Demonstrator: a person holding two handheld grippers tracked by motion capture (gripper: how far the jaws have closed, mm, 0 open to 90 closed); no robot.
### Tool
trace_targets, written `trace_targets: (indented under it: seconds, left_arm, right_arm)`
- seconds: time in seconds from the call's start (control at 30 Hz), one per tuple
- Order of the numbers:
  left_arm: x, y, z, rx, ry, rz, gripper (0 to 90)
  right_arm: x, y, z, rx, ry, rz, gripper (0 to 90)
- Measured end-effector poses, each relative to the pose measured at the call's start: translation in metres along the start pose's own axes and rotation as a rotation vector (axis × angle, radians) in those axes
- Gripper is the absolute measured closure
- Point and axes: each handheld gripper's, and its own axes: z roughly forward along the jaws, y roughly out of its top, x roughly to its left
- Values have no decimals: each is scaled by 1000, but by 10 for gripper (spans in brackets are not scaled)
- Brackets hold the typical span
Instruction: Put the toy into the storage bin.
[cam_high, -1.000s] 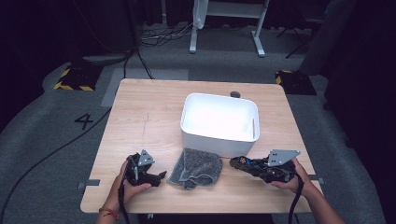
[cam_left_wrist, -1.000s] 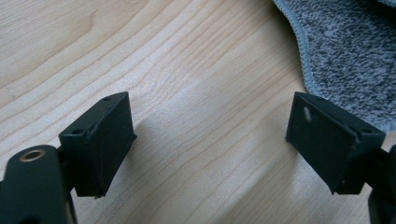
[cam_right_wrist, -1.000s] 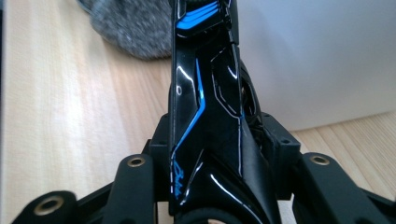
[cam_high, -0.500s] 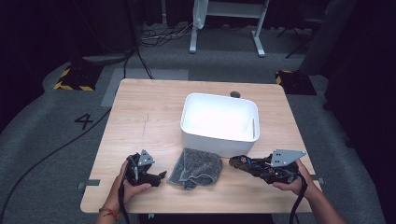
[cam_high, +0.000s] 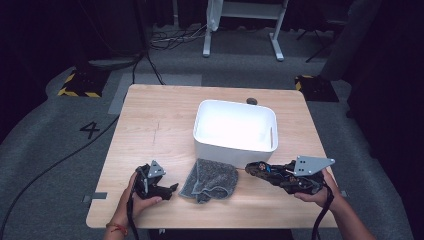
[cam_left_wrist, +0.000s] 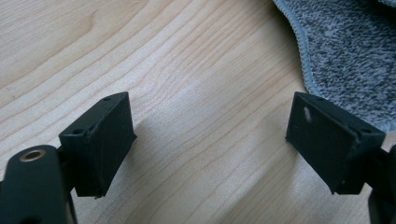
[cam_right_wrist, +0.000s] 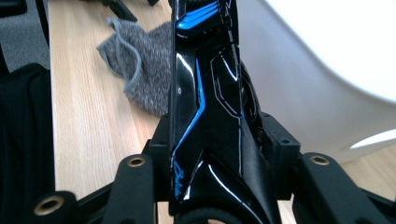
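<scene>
My right gripper (cam_high: 278, 176) hovers over the table's front right, shut on a glossy black object with blue stripes (cam_high: 260, 170). The object sticks out leftward toward the cloth. In the right gripper view the black-and-blue object (cam_right_wrist: 210, 107) stands between the two jaws, which press its sides. A crumpled grey cloth (cam_high: 210, 177) lies at the front middle of the table. Just left of it my left gripper (cam_high: 167, 189) rests low over the wood, open, and the left gripper view shows bare wood in the left gripper's (cam_left_wrist: 210, 140) gap, with the cloth's (cam_left_wrist: 350, 56) edge at upper right.
A white plastic bin (cam_high: 235, 125) stands behind the cloth, mid-table, and its wall (cam_right_wrist: 327, 79) is close on the right gripper's right. A small dark disc (cam_high: 251, 101) lies behind the bin. The wooden table (cam_high: 155, 125) is bare on its left half. Cables run on the floor.
The right gripper has lifted a little off the table with the black-and-blue object in its grip. The left gripper and the cloth have stayed put.
</scene>
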Motion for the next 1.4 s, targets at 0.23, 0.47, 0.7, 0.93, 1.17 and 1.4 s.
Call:
trace_targets:
  seconds: [0.23,0.47,0.7,0.93,1.17,1.4]
  left_arm:
    - [0,0,0,-1,0,-1,152]
    - [0,0,0,-1,0,-1,152]
    - [0,0,0,-1,1,-1,152]
    - [0,0,0,0,0,0,152]
    - [0,0,0,-1,1,-1,152]
    - [0,0,0,-1,1,-1,152]
  right_arm:
    - [-4,20,-11,-26,-4,-23,572]
    - [-10,36,-19,-43,-18,-41,572]
    - [-17,49,-26,-52,-25,-59,572]
    - [-32,60,-30,-56,-55,-58,572]
    - [-44,68,-28,-69,-62,-51,572]
    - [-52,77,-20,-63,-56,-58,572]
